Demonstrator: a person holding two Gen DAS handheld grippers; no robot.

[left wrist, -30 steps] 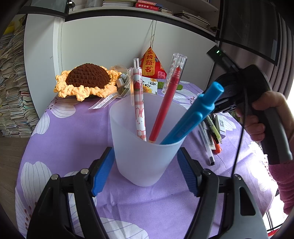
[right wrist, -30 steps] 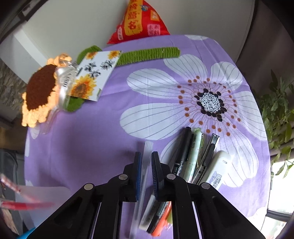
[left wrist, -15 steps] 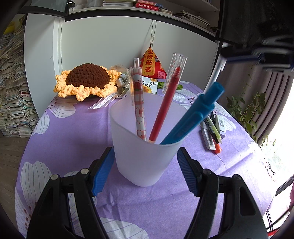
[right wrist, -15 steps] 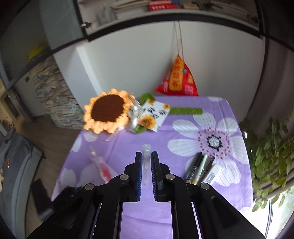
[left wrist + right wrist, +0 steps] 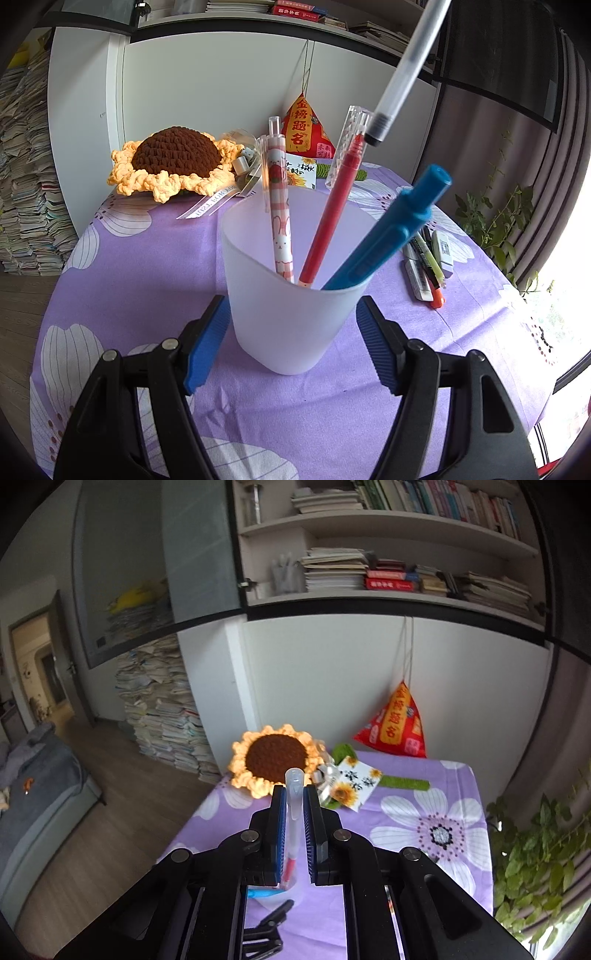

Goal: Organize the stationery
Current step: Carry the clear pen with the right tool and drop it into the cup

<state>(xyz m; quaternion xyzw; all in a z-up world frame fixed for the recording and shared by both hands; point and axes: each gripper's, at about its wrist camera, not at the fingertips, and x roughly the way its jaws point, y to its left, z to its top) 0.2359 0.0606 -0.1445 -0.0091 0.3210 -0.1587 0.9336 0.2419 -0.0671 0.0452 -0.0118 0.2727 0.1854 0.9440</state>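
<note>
Three pens already stand in a frosted plastic cup on a purple floral tablecloth: a pink checked rabbit-print pen, a red pen with a clear cap, and a thick blue pen leaning toward the right rim. The left gripper sits low on the cloth with its blue-padded jaws spread wide on either side of the cup; the pads appear just clear of the cup wall, though the angle leaves contact uncertain. Above the cup, a translucent white pen slants down from the upper right, its dark tip hanging close beside the red pen's cap. The right wrist view shows the right gripper pinched tight on that same translucent white pen, the clear cap poking out beyond the fingertips. On the cloth to the right of the cup lies a loose cluster of markers and pens. At the table's far edge rest a crocheted sunflower, a sunflower-print card and a red triangular pouch hanging by strings against the white wall.
</note>
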